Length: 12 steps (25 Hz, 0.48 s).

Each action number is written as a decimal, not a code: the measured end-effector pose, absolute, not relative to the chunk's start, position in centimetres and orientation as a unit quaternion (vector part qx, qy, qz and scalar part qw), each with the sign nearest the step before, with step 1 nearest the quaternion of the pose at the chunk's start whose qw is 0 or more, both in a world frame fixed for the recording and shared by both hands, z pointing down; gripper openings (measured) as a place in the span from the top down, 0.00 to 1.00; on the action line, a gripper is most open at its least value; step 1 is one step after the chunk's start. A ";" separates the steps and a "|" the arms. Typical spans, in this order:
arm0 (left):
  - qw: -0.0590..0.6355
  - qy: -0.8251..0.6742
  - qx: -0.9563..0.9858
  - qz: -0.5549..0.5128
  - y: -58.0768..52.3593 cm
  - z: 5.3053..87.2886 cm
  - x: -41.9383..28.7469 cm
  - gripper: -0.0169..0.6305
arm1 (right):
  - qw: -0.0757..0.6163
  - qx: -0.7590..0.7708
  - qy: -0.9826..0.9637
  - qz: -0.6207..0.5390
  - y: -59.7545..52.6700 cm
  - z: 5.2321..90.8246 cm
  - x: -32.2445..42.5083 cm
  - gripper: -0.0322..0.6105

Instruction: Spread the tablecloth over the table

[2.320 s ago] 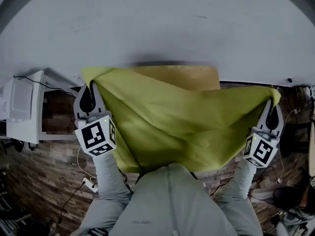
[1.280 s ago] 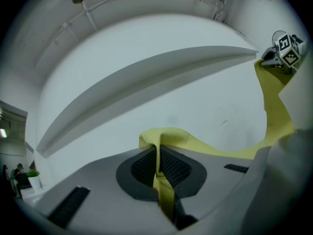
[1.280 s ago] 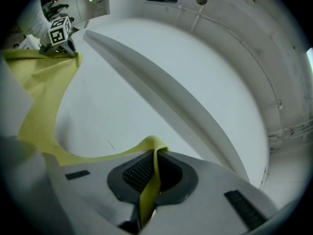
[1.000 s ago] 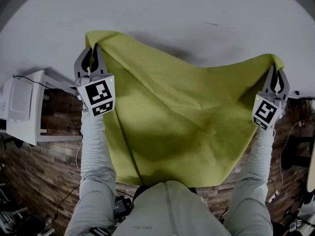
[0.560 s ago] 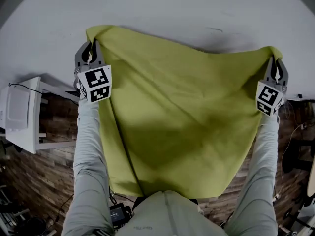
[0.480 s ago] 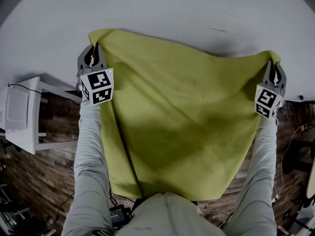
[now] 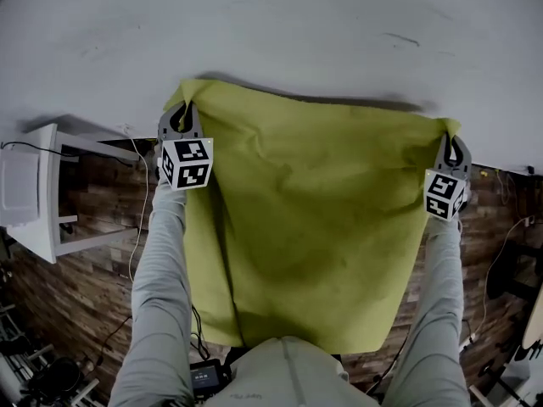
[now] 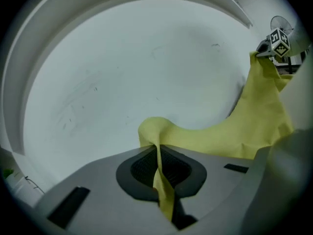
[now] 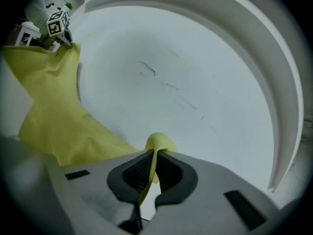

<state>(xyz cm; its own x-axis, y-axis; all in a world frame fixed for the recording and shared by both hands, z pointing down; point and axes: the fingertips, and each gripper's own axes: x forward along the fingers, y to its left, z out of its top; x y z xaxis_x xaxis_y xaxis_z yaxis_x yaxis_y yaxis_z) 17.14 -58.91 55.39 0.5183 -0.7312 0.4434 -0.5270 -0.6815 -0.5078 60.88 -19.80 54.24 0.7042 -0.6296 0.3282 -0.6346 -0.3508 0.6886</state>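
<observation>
tablecloth (image 7: 314, 227): plain yellow-green all over
left gripper (image 7: 181, 113): grey, black ribbed pads, cube with black-and-white square markers
right gripper (image 7: 451, 142): same colours
sleeves (image 7: 161, 270): light grey
floor (image 7: 76, 312): brown, brick-like planks
side table (image 7: 30, 193): white

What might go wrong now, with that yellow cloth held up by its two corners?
1. The left gripper and right gripper each pinch only a small fold at a corner of the tablecloth, so a corner might slip free.
2. In the head view the cloth hides whatever is under it, so it may land crooked or off-centre.
3. Its near edge hangs by the person's body and could bunch there.
</observation>
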 end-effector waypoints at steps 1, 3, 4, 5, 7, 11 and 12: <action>0.150 0.364 -0.856 -0.335 -58.8 56.6 17.1 0.93 | 0.420 0.820 -0.388 0.017 -19.7 55.4 60.9 0.91; 0.135 0.361 -0.852 -0.353 -58.7 58.7 16.8 0.93 | 0.416 0.817 -0.397 0.044 -19.6 57.6 60.8 0.91; 0.130 0.361 -0.850 -0.360 -58.8 59.6 16.5 0.93 | 0.414 0.815 -0.402 0.057 -19.6 58.6 60.7 0.91; 0.126 0.360 -0.848 -0.367 -58.9 60.3 16.3 0.93 | 0.414 0.811 -0.407 0.070 -19.7 59.6 60.6 0.91; 0.119 0.360 -0.844 -0.379 -59.0 61.6 16.0 0.93 | 0.418 0.802 -0.415 0.093 -19.9 61.3 60.3 0.91; 0.099 0.367 -0.838 -0.391 -59.4 63.2 15.3 0.93 | 0.407 0.796 -0.425 0.145 -19.9 64.2 60.0 0.91; 0.095 0.368 -0.838 -0.392 -59.4 63.3 15.2 0.93 | 0.402 0.795 -0.425 0.159 -19.7 64.7 59.9 0.91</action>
